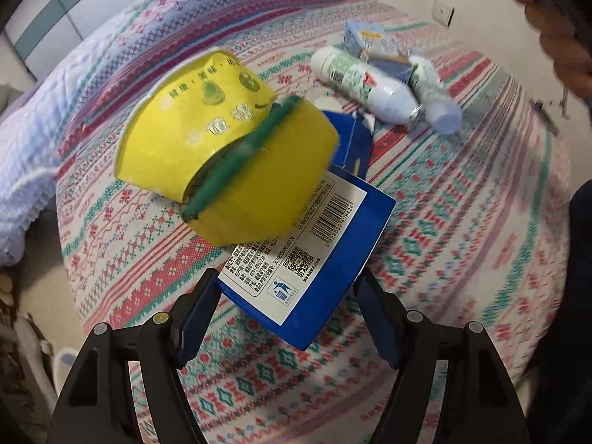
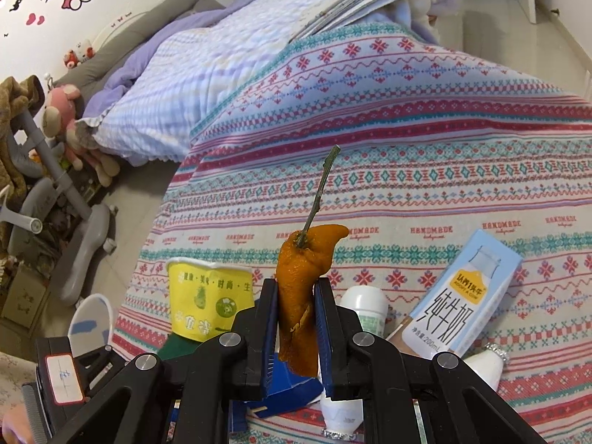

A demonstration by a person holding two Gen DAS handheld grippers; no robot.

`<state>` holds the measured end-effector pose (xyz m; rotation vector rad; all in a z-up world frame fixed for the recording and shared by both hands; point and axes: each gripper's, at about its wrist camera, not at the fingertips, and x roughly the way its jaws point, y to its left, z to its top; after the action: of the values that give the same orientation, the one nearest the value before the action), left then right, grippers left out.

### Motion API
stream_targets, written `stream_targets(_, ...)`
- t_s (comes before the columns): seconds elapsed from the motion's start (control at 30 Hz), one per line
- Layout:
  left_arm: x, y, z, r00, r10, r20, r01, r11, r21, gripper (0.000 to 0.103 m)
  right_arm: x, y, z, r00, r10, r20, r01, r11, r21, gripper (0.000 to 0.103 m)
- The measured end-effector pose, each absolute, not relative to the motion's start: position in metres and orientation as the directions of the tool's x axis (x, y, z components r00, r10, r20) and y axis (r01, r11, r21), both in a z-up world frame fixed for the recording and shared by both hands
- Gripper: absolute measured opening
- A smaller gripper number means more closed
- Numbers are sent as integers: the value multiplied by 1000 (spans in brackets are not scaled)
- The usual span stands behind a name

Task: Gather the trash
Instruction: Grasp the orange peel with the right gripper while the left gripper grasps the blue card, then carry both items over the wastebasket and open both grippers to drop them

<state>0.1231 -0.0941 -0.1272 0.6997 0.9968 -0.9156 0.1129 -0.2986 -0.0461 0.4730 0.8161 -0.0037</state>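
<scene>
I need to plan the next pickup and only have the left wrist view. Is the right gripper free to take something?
Observer: No. The right gripper is shut on a strip of orange peel with a green stem.
Operator: I see a blue carton between the left fingers. What else lies near it?
Observer: The right wrist view shows a pale blue milk carton lying flat on the patterned bedspread, to the right of the peel.
Operator: Is the yellow cup upright?
Observer: From the right wrist view the yellow paper cup stands rim up, and the rim looks crumpled.
</scene>
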Motion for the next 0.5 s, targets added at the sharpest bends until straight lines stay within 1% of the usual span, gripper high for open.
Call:
stream_targets(0.1, 119, -83, -119, 228, -330, -916, 869, 493, 39, 76, 109, -303, -42, 704, 181, -686, 184, 887, 423, 17)
stream_targets(0.2, 107, -70, -114, 139, -376, -916, 863, 499, -74, 76, 104, -304, -40, 712, 184, -678, 178, 886, 427, 17)
stream_targets(0.3, 93, -61, -104, 89, -439, -894, 866, 478, -148, 76, 102, -305, -38, 713, 199, -673, 168, 883, 439, 17)
stream_targets(0.5, 97, -33, -79, 162, -482, -861, 836, 530, -139, 76, 101, -298, -36, 717, 241, -654, 144, 867, 477, 17)
